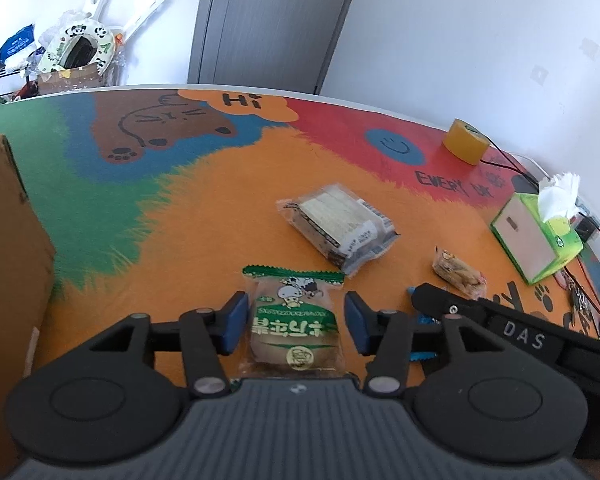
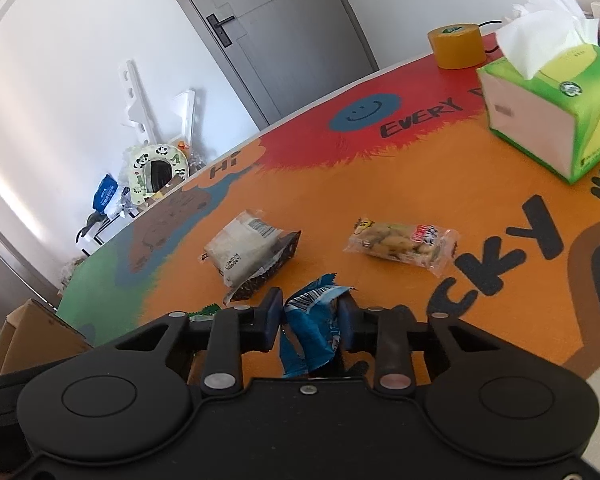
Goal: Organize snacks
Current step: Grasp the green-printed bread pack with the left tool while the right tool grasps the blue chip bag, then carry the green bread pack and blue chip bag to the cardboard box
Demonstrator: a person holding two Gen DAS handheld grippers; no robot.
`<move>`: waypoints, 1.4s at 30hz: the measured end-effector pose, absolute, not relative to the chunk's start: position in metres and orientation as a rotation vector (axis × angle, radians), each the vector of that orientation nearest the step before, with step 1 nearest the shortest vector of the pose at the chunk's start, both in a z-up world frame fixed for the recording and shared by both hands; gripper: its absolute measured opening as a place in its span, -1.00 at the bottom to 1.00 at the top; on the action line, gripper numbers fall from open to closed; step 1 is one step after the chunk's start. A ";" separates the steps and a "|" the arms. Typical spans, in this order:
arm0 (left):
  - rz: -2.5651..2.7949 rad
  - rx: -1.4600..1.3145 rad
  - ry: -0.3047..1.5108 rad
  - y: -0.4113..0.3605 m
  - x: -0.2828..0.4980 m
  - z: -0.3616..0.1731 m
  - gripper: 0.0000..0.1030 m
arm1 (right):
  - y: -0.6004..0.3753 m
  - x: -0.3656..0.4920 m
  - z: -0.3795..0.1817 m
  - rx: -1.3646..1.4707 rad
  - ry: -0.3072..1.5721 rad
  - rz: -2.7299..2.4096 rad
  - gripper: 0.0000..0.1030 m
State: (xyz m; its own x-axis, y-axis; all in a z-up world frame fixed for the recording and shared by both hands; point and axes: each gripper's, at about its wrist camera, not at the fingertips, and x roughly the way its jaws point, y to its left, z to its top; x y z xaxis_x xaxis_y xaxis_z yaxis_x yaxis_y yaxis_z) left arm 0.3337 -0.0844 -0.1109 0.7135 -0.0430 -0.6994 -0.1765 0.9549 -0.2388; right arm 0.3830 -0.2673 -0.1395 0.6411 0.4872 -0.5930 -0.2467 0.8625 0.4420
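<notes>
A green-and-brown snack packet point(image 1: 294, 320) lies flat on the colourful table mat point(image 1: 204, 208). My left gripper point(image 1: 296, 320) stands open around it, with a narrow gap between each blue pad and the packet. My right gripper point(image 2: 310, 316) is shut on a crumpled blue snack packet point(image 2: 312, 332), squeezed between its pads just above the mat. Farther out lie a clear-wrapped sandwich-like pack point(image 1: 336, 224) point(image 2: 248, 248) and a small clear cookie pack point(image 1: 458, 272) point(image 2: 402, 242). The right tool's black housing point(image 1: 520, 332) shows close beside the left gripper.
A brown cardboard box point(image 1: 8, 260) point(image 2: 32, 332) stands at the table's left. A green tissue box point(image 1: 540, 236) point(image 2: 552, 120) and a yellow tape roll point(image 1: 464, 140) point(image 2: 456, 46) sit at the right, with black cables point(image 1: 504, 160) by the edge. Clutter lies beyond the table near a grey door.
</notes>
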 end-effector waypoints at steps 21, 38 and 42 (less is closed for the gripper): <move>0.080 -0.237 0.733 -0.096 0.305 -0.097 -0.09 | -0.288 0.343 -0.130 0.391 0.728 0.418 -0.43; 0.061 -0.270 0.600 -0.077 0.251 -0.042 -0.09 | -0.273 0.302 -0.082 0.373 0.622 0.479 -0.43; 0.064 -0.276 0.575 -0.070 0.239 -0.032 -0.09 | -0.266 0.291 -0.073 0.364 0.603 0.493 -0.43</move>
State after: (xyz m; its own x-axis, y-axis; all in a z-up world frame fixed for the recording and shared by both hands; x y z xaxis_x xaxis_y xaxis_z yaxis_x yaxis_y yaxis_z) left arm 0.2391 -0.0702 -0.0323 0.8384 -0.0172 -0.5448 -0.1360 0.9613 -0.2396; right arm 0.2906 -0.2660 -0.0733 0.7150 0.5373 -0.4474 -0.3310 0.8237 0.4603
